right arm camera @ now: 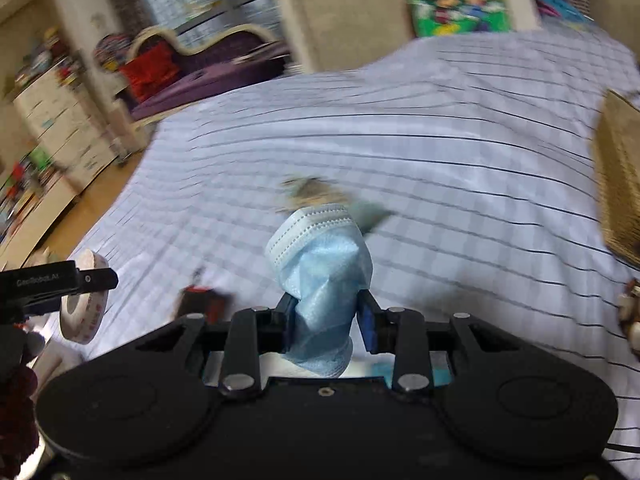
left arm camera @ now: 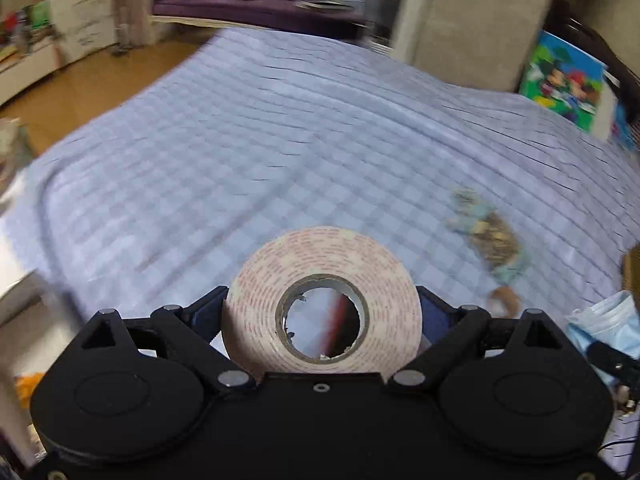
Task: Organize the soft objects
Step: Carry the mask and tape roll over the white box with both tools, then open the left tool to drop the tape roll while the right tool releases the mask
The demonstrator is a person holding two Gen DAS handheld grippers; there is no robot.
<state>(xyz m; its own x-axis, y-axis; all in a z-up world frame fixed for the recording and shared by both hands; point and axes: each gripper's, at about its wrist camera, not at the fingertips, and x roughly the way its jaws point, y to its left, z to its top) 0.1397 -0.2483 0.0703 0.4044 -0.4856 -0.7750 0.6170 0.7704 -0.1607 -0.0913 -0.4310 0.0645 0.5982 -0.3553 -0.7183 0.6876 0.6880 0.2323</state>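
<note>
bedroom scene, blue-and-white checked bedsheet (left arm camera: 248, 128) fills most of both views, wood floor and a purple chaise (right arm camera: 208, 68) behind it, cartoon picture (left arm camera: 566, 80) leaning by the wall. left gripper (left arm camera: 322, 312) is clamped wide on a roll of white foam tape (left arm camera: 322, 300), pads touching its outer rim on both sides, roll upright with the core hole facing the camera. right gripper (right arm camera: 326, 320) is clenched on a crumpled light-blue face mask (right arm camera: 320, 276), bunched between the blue pads with its stitched edge sticking up past the fingertips. small teal-and-brown soft toy (left arm camera: 490, 238) lies on the sheet, well apart from both tools (too blurred to tell what it is exactly). wicker basket (right arm camera: 622, 176) sits at the sheet's right edge in the right wrist view. small red-and-black item (right arm camera: 200, 300) on the sheet near the right gripper, blurred.
</note>
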